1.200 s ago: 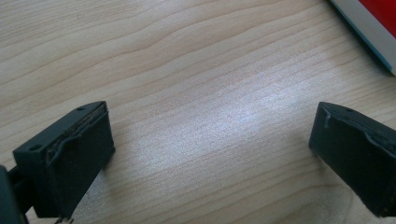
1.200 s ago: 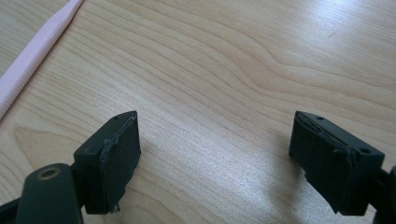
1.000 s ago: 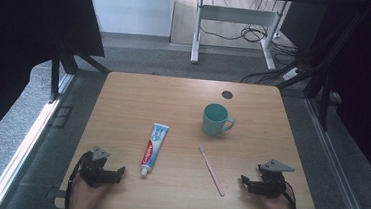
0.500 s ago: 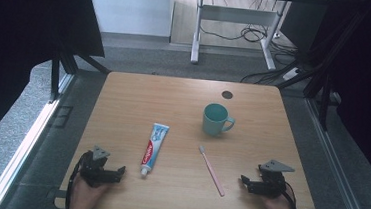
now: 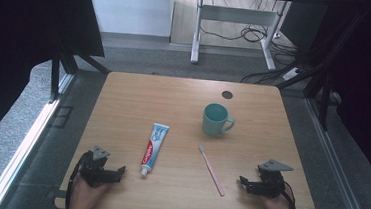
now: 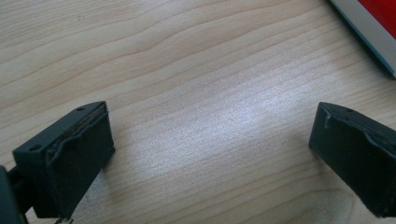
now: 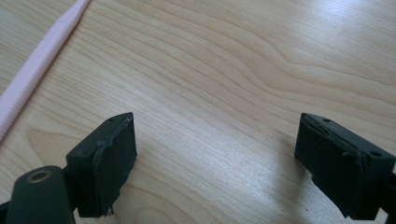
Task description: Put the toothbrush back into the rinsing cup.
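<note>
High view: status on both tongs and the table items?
Left tongs open, empty; right tongs open, empty. Toothpaste, toothbrush, mug lying untouched on table. Nothing in the way.

Teal mug [image 5: 216,119], toothpaste tube [image 5: 154,142], pink toothbrush [image 5: 212,164] on wooden surface [image 5: 139,96]; left hand-held gripper [image 5: 118,172], right hand-held gripper [image 5: 245,183] near front corners.

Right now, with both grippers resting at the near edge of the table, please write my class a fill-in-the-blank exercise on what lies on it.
1. The toothpaste tube lies nearest the ____ gripper.
2. The colour of the mug is ____.
3. The pink toothbrush lies between the toothpaste tube and the ____ gripper.
4. Both grippers have their jaws ____, with only bare table between them.

Missing words: left; teal; right; open
</note>
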The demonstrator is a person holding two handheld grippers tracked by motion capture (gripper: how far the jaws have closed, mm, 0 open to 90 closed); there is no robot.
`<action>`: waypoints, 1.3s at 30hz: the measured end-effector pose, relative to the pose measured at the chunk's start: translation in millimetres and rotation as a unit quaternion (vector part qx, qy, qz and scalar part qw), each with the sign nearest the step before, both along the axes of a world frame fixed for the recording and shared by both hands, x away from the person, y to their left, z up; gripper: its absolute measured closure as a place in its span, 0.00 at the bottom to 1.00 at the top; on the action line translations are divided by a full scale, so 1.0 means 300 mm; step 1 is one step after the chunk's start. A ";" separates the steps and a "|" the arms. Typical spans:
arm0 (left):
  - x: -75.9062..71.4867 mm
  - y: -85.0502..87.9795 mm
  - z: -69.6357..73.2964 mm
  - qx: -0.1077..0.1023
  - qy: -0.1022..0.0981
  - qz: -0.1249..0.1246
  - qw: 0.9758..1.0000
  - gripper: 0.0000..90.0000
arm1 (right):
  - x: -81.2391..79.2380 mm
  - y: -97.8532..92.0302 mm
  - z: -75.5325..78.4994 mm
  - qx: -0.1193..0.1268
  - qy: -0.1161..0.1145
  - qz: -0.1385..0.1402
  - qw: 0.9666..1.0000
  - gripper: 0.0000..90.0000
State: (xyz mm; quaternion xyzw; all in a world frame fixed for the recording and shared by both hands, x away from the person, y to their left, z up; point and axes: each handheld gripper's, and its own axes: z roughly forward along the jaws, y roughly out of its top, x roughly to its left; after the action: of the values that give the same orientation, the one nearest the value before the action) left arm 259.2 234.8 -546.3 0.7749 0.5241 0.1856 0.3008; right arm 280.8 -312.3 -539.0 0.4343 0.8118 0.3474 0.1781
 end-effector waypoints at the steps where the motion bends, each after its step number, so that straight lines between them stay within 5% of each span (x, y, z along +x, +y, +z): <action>1: 0.000 0.000 0.000 0.000 0.000 0.000 1.000 0.00 | 0.000 0.002 0.002 0.000 0.000 0.001 1.000 0.13; 21: 0.006 -0.003 0.000 -0.001 0.000 0.002 1.000 0.00 | 0.010 0.015 0.041 -0.020 0.041 0.024 0.999 0.10; 39: 0.006 -0.003 0.000 -0.001 0.000 0.002 1.000 0.00 | 0.062 0.098 0.087 -0.057 0.091 0.063 0.992 0.11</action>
State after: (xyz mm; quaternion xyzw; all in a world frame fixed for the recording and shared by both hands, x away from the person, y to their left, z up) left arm 261.0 233.7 -546.4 0.7739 0.5255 0.1856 0.3008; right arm 299.3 -282.9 -512.8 0.4015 0.8688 0.2698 0.1055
